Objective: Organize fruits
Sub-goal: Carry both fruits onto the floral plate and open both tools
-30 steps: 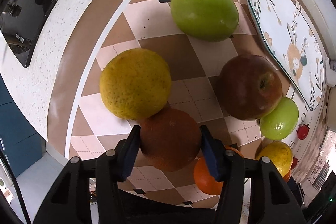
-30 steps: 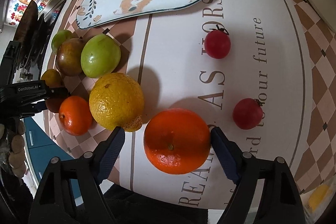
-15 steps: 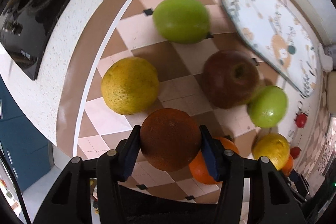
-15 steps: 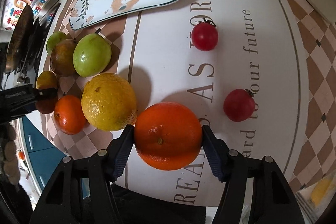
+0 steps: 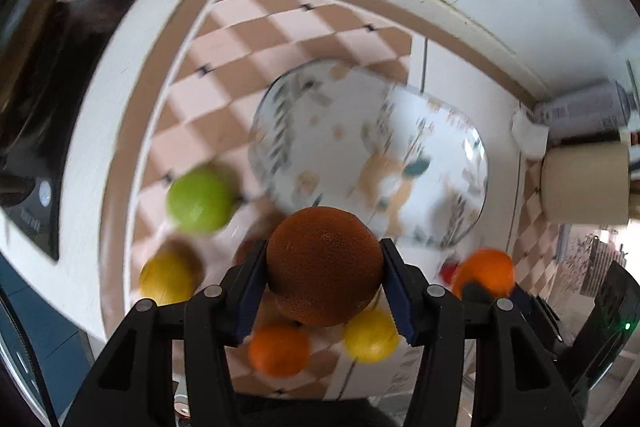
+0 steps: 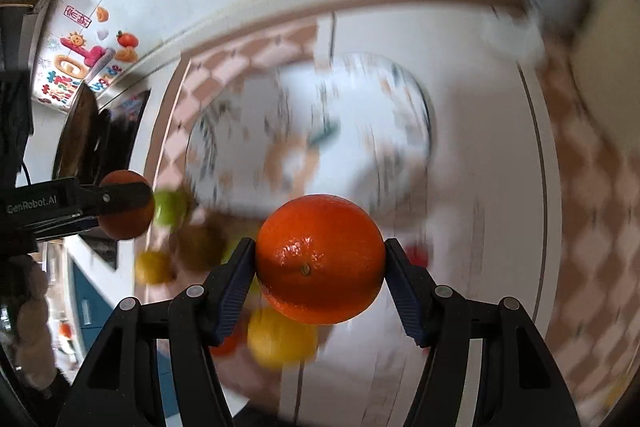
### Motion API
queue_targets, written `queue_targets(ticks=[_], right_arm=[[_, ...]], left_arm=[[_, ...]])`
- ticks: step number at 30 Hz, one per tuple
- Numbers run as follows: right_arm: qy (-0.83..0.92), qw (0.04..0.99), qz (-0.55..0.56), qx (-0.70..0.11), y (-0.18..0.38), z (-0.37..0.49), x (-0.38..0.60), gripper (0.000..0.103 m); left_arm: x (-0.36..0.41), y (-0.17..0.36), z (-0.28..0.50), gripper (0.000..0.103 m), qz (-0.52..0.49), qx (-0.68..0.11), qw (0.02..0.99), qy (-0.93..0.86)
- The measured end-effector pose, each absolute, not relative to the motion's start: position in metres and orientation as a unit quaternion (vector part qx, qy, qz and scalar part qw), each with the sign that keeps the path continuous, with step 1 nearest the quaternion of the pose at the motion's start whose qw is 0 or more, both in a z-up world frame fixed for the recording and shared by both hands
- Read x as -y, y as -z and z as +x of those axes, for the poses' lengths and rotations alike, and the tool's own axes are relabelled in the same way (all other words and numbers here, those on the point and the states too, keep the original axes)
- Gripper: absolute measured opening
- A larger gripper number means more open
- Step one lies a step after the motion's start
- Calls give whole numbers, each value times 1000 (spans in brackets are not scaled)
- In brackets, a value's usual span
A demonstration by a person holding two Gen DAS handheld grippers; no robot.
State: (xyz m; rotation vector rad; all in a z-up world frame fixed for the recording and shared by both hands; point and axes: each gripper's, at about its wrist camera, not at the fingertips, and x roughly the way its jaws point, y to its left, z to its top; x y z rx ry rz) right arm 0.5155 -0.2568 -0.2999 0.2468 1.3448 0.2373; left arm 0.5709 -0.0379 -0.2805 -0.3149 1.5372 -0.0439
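Observation:
My left gripper (image 5: 324,287) is shut on a dark brownish orange (image 5: 323,265) and holds it in the air, near the front edge of the patterned oval plate (image 5: 368,155). My right gripper (image 6: 320,279) is shut on a bright orange (image 6: 320,259), also lifted, in front of the same plate (image 6: 308,135). The left gripper with its dark orange shows at the left of the right wrist view (image 6: 126,205). Below lie a green apple (image 5: 199,198), a yellow citrus (image 5: 167,279), a small orange (image 5: 279,350) and another yellow fruit (image 5: 372,337). Both views are blurred.
A black stovetop (image 5: 48,99) lies at the left of the counter. A beige container (image 5: 584,183) and a metal can (image 5: 580,113) stand at the back right. A red cherry tomato (image 6: 416,255) lies on the mat. The tiled wall runs behind the plate.
Both grippers have lifted their oranges off the mat and swung toward the plate. The right gripper closed on the bright orange. The remaining fruits now lie below and behind.

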Motion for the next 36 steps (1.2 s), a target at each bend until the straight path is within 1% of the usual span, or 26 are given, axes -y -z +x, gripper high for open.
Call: queue_targets(ticks=[6,10,18,26,27,28,29,30,31,32,33,36], right_arm=[[-118,759,67,-636,334,602,238,66],[-127,743,59,-655,354,637,232,66],[-141,715,40,-683,372,658,225,66],[-151,697,49,-700,378,668,230,67],[-151,695,51,-702,378,669,231,69],[-149,694,52,-702,378,670,231,79],[-149,696,56,-701,377,670,233,83],[-149,697,61,-699,375,671,233,85],[-149,698,66,-698,373,670,234,85],[-148,699,68,-697,372,671,235,85],[-146,700,72,-695,369,669,237,85],[-134,708,74,-690,361,662,242,85]], left_arm=[[51,329,647,52,-169,-723,669,27],[55,354,671,52,-199,-742,640,28],[63,375,683,52,-225,-764,604,36],[64,384,684,52,-213,-771,600,32],[65,386,684,52,-210,-773,598,27],[65,387,684,53,-211,-775,595,26],[65,387,684,57,-213,-773,597,28],[63,385,684,65,-217,-769,601,30],[66,384,685,70,-217,-766,604,31],[64,381,686,79,-218,-762,609,33],[63,377,687,85,-216,-758,615,35],[62,369,685,86,-190,-749,634,29]])
